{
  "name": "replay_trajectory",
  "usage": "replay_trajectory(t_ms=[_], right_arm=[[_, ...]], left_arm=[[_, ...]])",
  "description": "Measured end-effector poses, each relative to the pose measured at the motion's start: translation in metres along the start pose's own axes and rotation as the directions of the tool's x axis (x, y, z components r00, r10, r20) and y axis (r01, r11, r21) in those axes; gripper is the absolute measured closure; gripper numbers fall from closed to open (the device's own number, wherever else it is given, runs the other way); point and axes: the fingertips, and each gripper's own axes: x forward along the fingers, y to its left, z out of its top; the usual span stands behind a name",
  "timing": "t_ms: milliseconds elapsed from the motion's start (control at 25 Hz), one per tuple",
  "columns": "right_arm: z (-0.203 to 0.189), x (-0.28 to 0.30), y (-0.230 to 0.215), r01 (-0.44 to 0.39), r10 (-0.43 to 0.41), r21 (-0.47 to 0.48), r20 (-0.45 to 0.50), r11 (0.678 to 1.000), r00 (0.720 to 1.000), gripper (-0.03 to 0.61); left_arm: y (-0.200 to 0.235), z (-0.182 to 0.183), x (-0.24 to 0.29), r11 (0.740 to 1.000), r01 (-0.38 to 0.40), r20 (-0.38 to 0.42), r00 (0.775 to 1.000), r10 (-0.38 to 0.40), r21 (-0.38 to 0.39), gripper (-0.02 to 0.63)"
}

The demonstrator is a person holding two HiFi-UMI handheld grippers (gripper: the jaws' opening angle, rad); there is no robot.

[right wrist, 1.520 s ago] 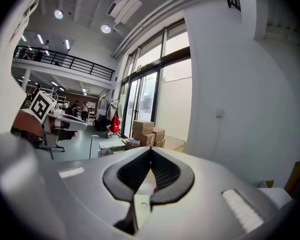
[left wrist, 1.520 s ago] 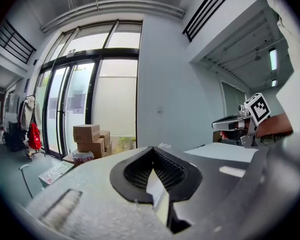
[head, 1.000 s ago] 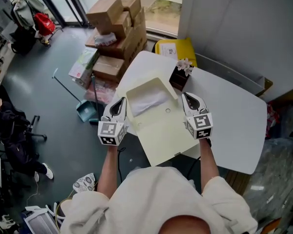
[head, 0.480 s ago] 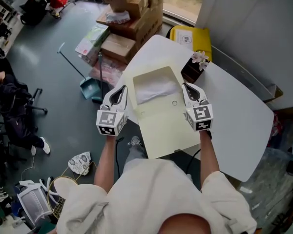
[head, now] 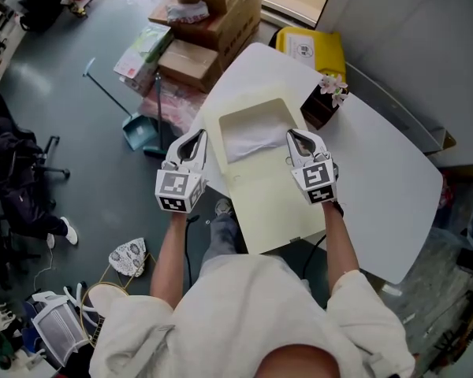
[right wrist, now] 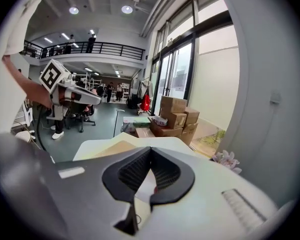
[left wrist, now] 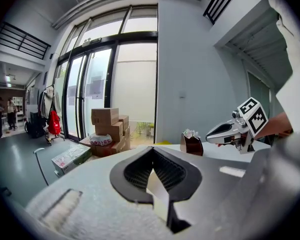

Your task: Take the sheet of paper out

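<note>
Nearly ready: paper waits in an open envelope, a gripper on each side

A cream envelope [head: 276,211] lies with its flap open on a white table [head: 378,179], its near end hanging past the table's edge. The white sheet of paper [head: 256,140] rests in the envelope's mouth, with its upper part showing.

The paper looks thin, light and floppy, so a hard pinch would probably crease it. It is best taken by its exposed edge and slid out flat while the envelope is held down.

The left gripper [head: 197,138] sits at the envelope's left edge. Its jaws are drawn together on a thin cream strip [left wrist: 159,191], seemingly that edge. The right gripper [head: 296,138] is over the envelope's right side, jaws also together, nothing clearly held.

Since half a second ago, the right gripper has edged inward toward the paper. The left gripper has kept its place.
</note>
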Motion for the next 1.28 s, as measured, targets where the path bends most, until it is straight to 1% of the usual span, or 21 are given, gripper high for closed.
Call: replay_trajectory(t_ms=[160, 240, 320, 400, 480, 560, 600, 680, 720, 760, 800, 840, 880, 1000, 1080, 1120, 1160, 1280], right_arm=[[-0.012, 0.022, 0.015, -0.023, 0.02, -0.044, -0.061, 0.999, 0.998, 0.578], [-0.024, 0.032, 0.025, -0.04, 0.031, -0.085, -0.106, 0.996, 0.994, 0.578], [-0.036, 0.042, 0.036, -0.068, 0.045, -0.153, -0.148, 0.986, 0.988, 0.578], [-0.048, 0.051, 0.047, -0.107, 0.062, -0.241, -0.19, 0.965, 0.98, 0.578], [-0.062, 0.06, 0.058, -0.156, 0.078, -0.334, -0.237, 0.93, 0.968, 0.578], [-0.076, 0.067, 0.066, -0.203, 0.085, -0.424, -0.282, 0.883, 0.956, 0.578], [-0.082, 0.07, 0.07, -0.226, 0.084, -0.473, -0.303, 0.851, 0.949, 0.578], [-0.097, 0.075, 0.076, -0.271, 0.073, -0.576, -0.343, 0.771, 0.937, 0.578], [-0.105, 0.077, 0.08, -0.294, 0.068, -0.618, -0.362, 0.729, 0.93, 0.578], [-0.112, 0.078, 0.082, -0.316, 0.067, -0.647, -0.38, 0.693, 0.923, 0.578], [-0.119, 0.08, 0.085, -0.336, 0.067, -0.665, -0.395, 0.667, 0.916, 0.578], [-0.126, 0.082, 0.086, -0.351, 0.068, -0.675, -0.408, 0.649, 0.911, 0.578], [-0.131, 0.084, 0.088, -0.361, 0.068, -0.68, -0.417, 0.638, 0.906, 0.578], [-0.141, 0.091, 0.09, -0.371, 0.063, -0.687, -0.429, 0.625, 0.901, 0.578], [-0.146, 0.096, 0.091, -0.381, 0.062, -0.695, -0.438, 0.609, 0.897, 0.578], [-0.148, 0.098, 0.092, -0.389, 0.064, -0.698, -0.444, 0.602, 0.894, 0.568], [-0.151, 0.1, 0.092, -0.398, 0.067, -0.696, -0.45, 0.597, 0.89, 0.542], [-0.157, 0.105, 0.092, -0.419, 0.072, -0.686, -0.474, 0.595, 0.878, 0.494]], left_arm=[[0.013, -0.013, 0.008, 1.0, 0.019, -0.011, 1.0, -0.019, -0.021, 0.611], [0.017, -0.02, 0.011, 0.999, 0.027, -0.019, 0.999, -0.028, -0.03, 0.611], [0.019, -0.027, 0.012, 0.999, 0.033, -0.028, 0.999, -0.035, -0.039, 0.612], [0.021, -0.031, 0.014, 0.998, 0.036, -0.036, 0.999, -0.038, -0.048, 0.611], [0.023, -0.037, 0.014, 0.998, 0.039, -0.044, 0.998, -0.042, -0.054, 0.611], [0.025, -0.044, 0.013, 0.997, 0.044, -0.05, 0.998, -0.047, -0.059, 0.611], [0.027, -0.046, 0.013, 0.997, 0.045, -0.052, 0.997, -0.048, -0.061, 0.611], [0.03, -0.05, 0.011, 0.997, 0.043, -0.058, 0.997, -0.046, -0.061, 0.611], [0.031, -0.051, 0.01, 0.997, 0.04, -0.061, 0.997, -0.044, -0.061, 0.611], [0.033, -0.052, 0.01, 0.997, 0.038, -0.064, 0.997, -0.042, -0.062, 0.611], [0.034, -0.053, 0.009, 0.997, 0.036, -0.066, 0.997, -0.04, -0.064, 0.611], [0.035, -0.054, 0.009, 0.997, 0.034, -0.068, 0.997, -0.039, -0.065, 0.611], [0.036, -0.056, 0.008, 0.997, 0.033, -0.07, 0.997, -0.038, -0.067, 0.611], [0.039, -0.061, 0.005, 0.997, 0.029, -0.079, 0.996, -0.034, -0.071, 0.611], [0.042, -0.064, 0.003, 0.997, 0.024, -0.086, 0.996, -0.03, -0.072, 0.612], [0.043, -0.065, 0.002, 0.997, 0.021, -0.088, 0.996, -0.027, -0.073, 0.611], [0.044, -0.066, 0.001, 0.997, 0.019, -0.09, 0.996, -0.025, -0.074, 0.611], [0.047, -0.069, -0.001, 0.997, 0.013, -0.095, 0.995, -0.021, -0.075, 0.611]])
